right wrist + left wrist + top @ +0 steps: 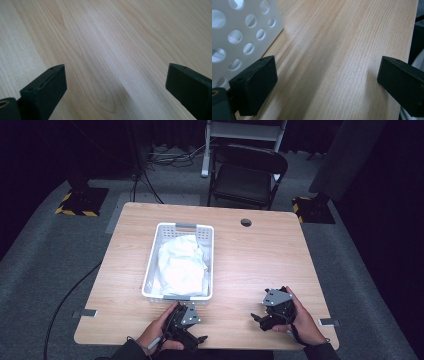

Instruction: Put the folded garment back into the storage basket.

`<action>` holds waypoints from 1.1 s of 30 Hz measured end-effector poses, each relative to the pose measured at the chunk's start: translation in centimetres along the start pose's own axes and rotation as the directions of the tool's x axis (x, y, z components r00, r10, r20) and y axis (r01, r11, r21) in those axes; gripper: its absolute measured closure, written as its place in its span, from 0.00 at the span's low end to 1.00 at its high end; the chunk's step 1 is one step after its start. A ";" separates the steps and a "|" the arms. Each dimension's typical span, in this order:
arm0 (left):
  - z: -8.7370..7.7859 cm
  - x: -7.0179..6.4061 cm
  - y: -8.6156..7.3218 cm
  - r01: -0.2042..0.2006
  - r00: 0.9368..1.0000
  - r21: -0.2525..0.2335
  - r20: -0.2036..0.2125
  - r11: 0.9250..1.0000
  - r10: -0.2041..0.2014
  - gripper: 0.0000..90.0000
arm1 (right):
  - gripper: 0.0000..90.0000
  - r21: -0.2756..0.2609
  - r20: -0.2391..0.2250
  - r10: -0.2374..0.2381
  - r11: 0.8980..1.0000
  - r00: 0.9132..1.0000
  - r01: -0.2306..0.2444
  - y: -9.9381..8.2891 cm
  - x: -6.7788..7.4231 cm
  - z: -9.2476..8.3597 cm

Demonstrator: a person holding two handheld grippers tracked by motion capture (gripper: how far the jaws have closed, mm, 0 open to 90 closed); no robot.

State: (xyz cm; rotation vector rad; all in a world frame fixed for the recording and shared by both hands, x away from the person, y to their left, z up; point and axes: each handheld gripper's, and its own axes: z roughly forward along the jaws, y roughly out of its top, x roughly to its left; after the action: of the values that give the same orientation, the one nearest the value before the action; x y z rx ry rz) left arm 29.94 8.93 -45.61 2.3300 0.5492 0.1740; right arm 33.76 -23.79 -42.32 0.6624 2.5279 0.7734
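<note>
Presently, left tool (196, 340): held low at the near edge of the tabletop (250, 265), jaws spread wide and empty, bare wood grain between them in the left gripper view; it sits just beside the near wall of the basket (176, 296), whose perforated white side (239, 37) stands close by one jaw. Right tool (257, 319): likewise released, jaws apart with nothing between, resting well to the right of the basket over bare wood. Basket: white plastic, pierced with round holes, rigid, judged light enough to slide if nudged. Contents: one white cloth (181, 262), crumpled and heaped, lying inside the basket and rising about to its rim. Handling, by judgement: soft, limp, light, not fragile, unlikely to slip from the pads; it will drape and trail when lifted. Best hold: a raised fold on top of the heap, pinched from above, clear of the basket walls.
</note>
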 end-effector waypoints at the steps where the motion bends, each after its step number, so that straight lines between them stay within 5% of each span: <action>1: 0.0 0.0 0.0 0.002 1.000 -0.005 0.000 1.000 -0.002 0.03 | 0.04 -0.001 0.000 0.003 1.000 1.000 -0.003 -0.2 0.0 0.0; 15: 0.0 0.0 0.0 0.003 1.000 -0.003 -0.004 1.000 -0.003 0.03 | 0.03 -0.009 -0.017 0.082 0.997 0.997 -0.082 -3.1 0.3 -0.5; 20: 0.0 0.0 -0.1 0.002 1.000 -0.003 -0.003 1.000 -0.002 0.03 | 0.03 -0.038 -0.047 0.151 0.987 0.987 -0.153 -4.4 0.1 -0.9; 25: 0.0 0.0 -0.1 0.002 1.000 -0.004 -0.003 1.000 -0.002 0.03 | 0.01 -0.063 -0.096 0.240 0.967 0.966 -0.247 -6.0 -0.3 -1.1; 33: 0.0 0.1 -0.1 0.000 1.000 -0.003 -0.004 1.000 -0.001 0.03 | 0.01 -0.058 -0.093 0.259 0.962 0.961 -0.265 -7.4 -0.8 -2.2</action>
State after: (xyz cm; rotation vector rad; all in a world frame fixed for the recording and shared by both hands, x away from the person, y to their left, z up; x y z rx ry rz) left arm 29.97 9.00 -45.65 2.3267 0.5509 0.1788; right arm 30.93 -30.53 -44.97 0.9741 2.5047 0.9945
